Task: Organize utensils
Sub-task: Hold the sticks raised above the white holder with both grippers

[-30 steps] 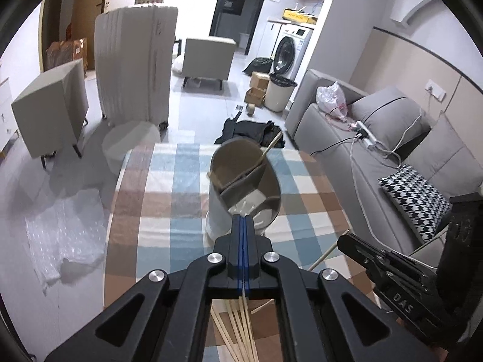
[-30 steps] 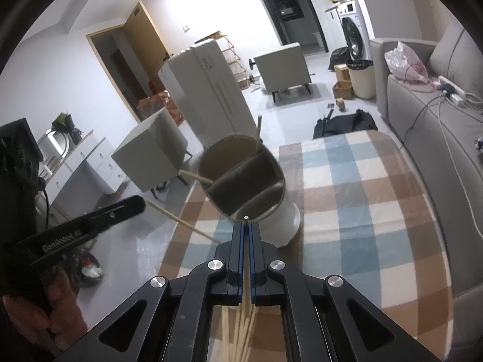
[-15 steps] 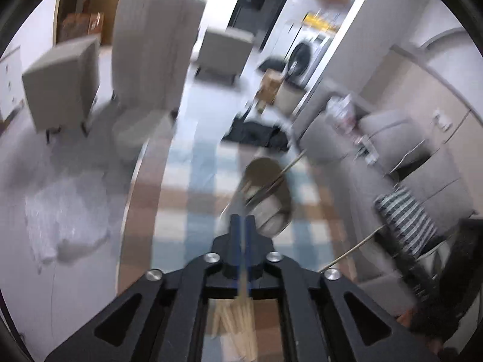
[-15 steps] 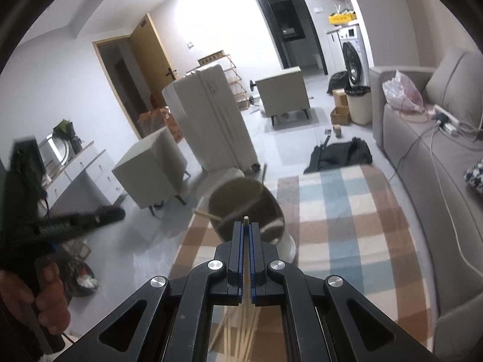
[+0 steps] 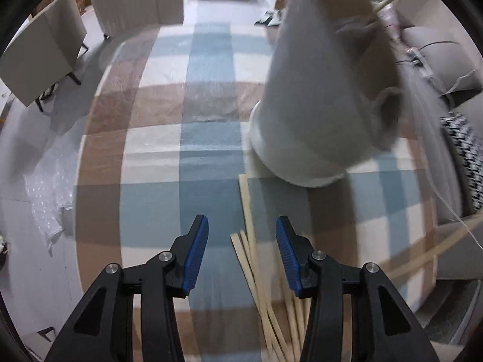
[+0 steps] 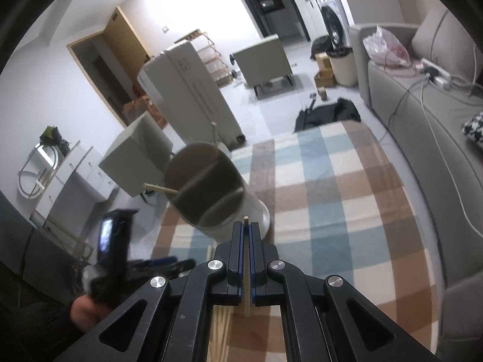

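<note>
A white utensil holder [image 5: 320, 96] with inner dividers stands on the checked tablecloth [image 5: 157, 157]; it also shows in the right wrist view [image 6: 211, 193], with one chopstick [image 6: 160, 187] sticking out of its left side. Several loose wooden chopsticks [image 5: 256, 259] lie on the cloth in front of the holder. My left gripper [image 5: 242, 241] is open and empty, low over those chopsticks. My right gripper [image 6: 247, 232] is shut on a single chopstick [image 6: 246, 271] and holds it just in front of the holder's rim. The left gripper appears blurred at the lower left of the right wrist view [image 6: 120, 259].
A grey sofa [image 6: 422, 114] runs along the table's right side. A white suitcase [image 6: 187, 90], grey stools [image 6: 142, 154] and a bin [image 6: 341, 66] stand on the floor beyond the table. Bubble wrap [image 5: 48, 187] lies on the floor at left.
My left gripper has opened and dropped down close to the loose chopsticks on the cloth. My right gripper stays shut on its chopstick and has drawn back slightly from the holder.
</note>
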{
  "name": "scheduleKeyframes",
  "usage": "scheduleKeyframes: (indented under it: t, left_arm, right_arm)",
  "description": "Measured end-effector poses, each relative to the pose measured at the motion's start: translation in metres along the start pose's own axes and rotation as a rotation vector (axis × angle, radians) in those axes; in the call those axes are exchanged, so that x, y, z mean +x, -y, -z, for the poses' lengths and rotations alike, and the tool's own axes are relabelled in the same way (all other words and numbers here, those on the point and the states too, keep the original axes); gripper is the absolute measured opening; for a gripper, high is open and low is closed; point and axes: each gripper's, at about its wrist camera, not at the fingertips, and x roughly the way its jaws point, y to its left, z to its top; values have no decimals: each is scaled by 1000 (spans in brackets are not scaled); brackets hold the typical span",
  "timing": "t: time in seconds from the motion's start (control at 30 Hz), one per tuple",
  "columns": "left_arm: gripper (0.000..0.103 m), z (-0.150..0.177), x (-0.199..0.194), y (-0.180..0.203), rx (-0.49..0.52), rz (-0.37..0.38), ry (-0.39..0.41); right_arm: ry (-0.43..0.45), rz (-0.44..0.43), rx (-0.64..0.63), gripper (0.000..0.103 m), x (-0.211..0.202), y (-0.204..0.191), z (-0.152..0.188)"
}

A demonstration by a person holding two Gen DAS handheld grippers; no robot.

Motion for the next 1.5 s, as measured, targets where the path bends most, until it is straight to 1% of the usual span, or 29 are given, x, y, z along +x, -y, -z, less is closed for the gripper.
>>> scheduleKeyframes:
  t: [0.07,0.13,0.17,0.2,0.3,0.37,0.4,0.43,0.5,0.57,0.63,0.77,0.83,0.9,1.03,1.13,1.23,1.33,1.37,1.43,1.5]
  left_arm:
    - [40,-7,13,-2,-14,-5,-13]
    - [40,-11,22,-3,-22,-31,-19]
    - [40,-13,26,-3,-24,-31,-28]
    - [40,-12,28,-4,-28,-15,-11]
    - [39,-12,28,-1,-12,-57,8]
    - [31,-10,27,2,9,-80,18]
    - [19,-8,26,4,17,-97,19]
    - [5,-7,25,3,20,-95,17]
    - [2,-6,22,-4,-13,-57,14]
    - [2,-3,20,-8,-35,-51,23]
    - [2,1,14,-10,-37,-51,51]
    - [2,13,-15,-16,-58,-35,118]
    - [2,18,-33,-20,-78,-6,156]
    - [2,24,-53,-19,-85,6,206]
    - [2,39,-98,-19,-120,89,322]
    - [2,47,-127,-15,-142,148,388]
    - [2,39,-147,-14,-159,181,447]
    - [2,30,-166,-16,-168,195,512]
    - [2,25,-178,-15,-171,196,543]
    - [2,19,-191,-15,-174,200,590]
    - [2,5,-207,-13,-168,199,658]
  right_arm:
    - [-17,-5,12,2,3,7,1]
    - [-28,-12,26,2,3,13,1]
    - [-31,-17,34,2,2,15,1]
    - [-33,-22,42,2,2,17,1]
    - [-31,-39,51,2,0,19,0]
    - [-30,-41,42,2,-2,18,-1]
    - [-30,-44,40,2,-2,17,-1]
    - [-33,-48,39,2,-2,17,-1]
    - [-31,-49,46,2,-3,16,-1]
    - [-28,-54,57,2,-4,17,-2]
    - [-24,-57,67,2,-5,18,-2]
    - [-10,-58,73,2,-6,16,-3]
    - [-4,-63,75,2,-6,13,-3]
    - [-1,-68,74,2,-6,10,-3]
    - [13,-78,50,2,-5,-3,-2]
    - [21,-83,22,2,-5,-15,1]
    - [28,-92,5,2,-8,-27,5]
    - [51,-88,-16,2,-16,-38,8]
    - [59,-89,-20,2,-19,-41,7]
    - [89,-81,-37,2,-29,-47,1]
    - [125,-75,-55,2,-40,-54,-10]
